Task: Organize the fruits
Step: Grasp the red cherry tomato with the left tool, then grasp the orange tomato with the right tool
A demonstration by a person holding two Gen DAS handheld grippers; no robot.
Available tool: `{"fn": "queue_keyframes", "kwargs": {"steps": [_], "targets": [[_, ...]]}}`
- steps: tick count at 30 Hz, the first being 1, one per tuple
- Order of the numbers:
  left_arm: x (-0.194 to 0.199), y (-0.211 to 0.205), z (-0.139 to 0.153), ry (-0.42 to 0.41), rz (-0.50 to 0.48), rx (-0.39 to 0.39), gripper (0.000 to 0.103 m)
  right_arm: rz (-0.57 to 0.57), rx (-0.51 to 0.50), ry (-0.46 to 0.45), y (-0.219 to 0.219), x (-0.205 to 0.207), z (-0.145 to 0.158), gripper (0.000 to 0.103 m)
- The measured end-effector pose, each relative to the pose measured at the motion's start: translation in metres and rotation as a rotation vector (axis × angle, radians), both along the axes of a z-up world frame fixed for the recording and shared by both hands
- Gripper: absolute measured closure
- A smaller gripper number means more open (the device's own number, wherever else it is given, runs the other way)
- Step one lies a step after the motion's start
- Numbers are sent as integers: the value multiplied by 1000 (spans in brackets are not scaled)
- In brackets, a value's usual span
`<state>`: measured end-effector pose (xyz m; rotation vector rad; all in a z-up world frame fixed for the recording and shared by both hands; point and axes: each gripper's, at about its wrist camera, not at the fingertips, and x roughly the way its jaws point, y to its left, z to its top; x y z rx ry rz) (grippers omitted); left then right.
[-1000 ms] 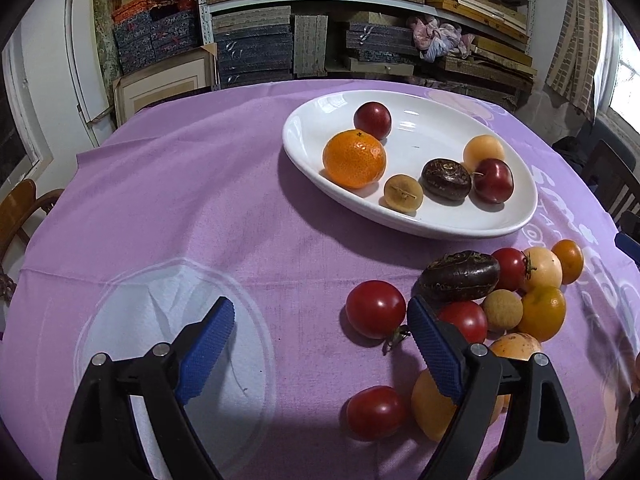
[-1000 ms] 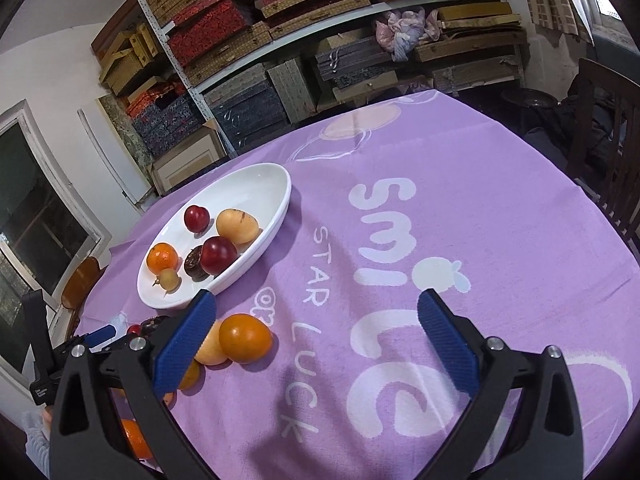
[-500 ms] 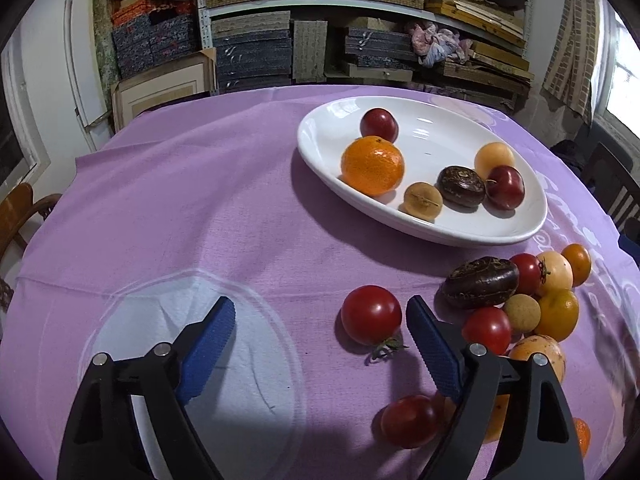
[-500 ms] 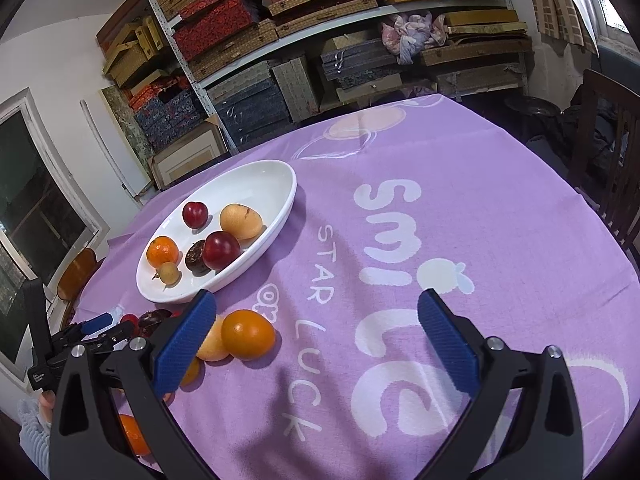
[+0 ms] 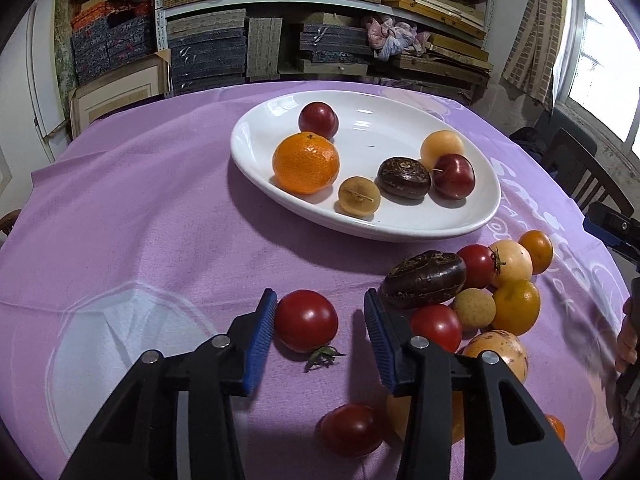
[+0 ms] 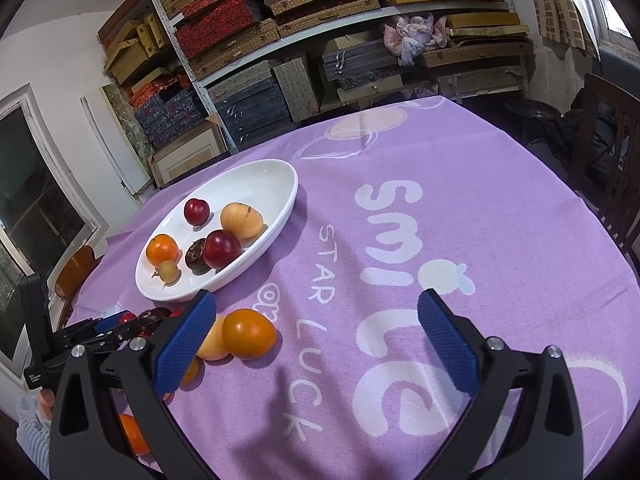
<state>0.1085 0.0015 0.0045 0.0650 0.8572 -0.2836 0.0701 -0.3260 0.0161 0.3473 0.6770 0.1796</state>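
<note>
A white oval plate on the purple tablecloth holds an orange, two red plums, a dark passion fruit and two pale yellow fruits. My left gripper is open, its blue pads on either side of a red tomato; the left pad is close to it or touching, the right pad stands clear. A pile of loose fruit lies to its right. My right gripper is open and empty above the cloth, beside an orange fruit.
Another tomato lies near the front edge. Shelves stacked with boxes stand behind the table. A dark chair stands at the right side. A brown chair is at the left.
My left gripper has moved forward around the red tomato and its pads have narrowed the gap. The right gripper has stayed almost still.
</note>
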Motion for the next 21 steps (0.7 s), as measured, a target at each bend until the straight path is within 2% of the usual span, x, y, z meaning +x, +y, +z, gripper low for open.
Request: {"fn": "queue_keyframes", "kwargs": {"steps": [3,5,6,9,12,14,17,19,20,21], "targets": [[-1,-5,-1,-2,-17,9,58,2,-2,-1,0,0,0,4],[-2,-4,-1,-3,-13,4,65,19,0,5,1,0,0,4],[-2,-2,-1,-4,-6,5,73,39,-4,11,4,1,0,4],[-7,7,1,-22,37,23,73,118,-61,13,20,0,1,4],[-11,22,6,-27,86,-5,73,186,-169,11,43,-3,-1,4],[-11,29,8,-26,112,-19,73,211,-229,3,55,-4,-3,4],[-10,33,5,-9,130,-26,73,215,-267,2,61,-2,-6,5],[-11,33,2,-1,130,-21,73,206,-278,14,61,3,-10,12],[-12,32,1,-1,127,-15,73,206,-278,27,61,6,-13,26],[-13,31,2,-5,122,-8,73,206,-278,47,61,10,-16,33]]}}
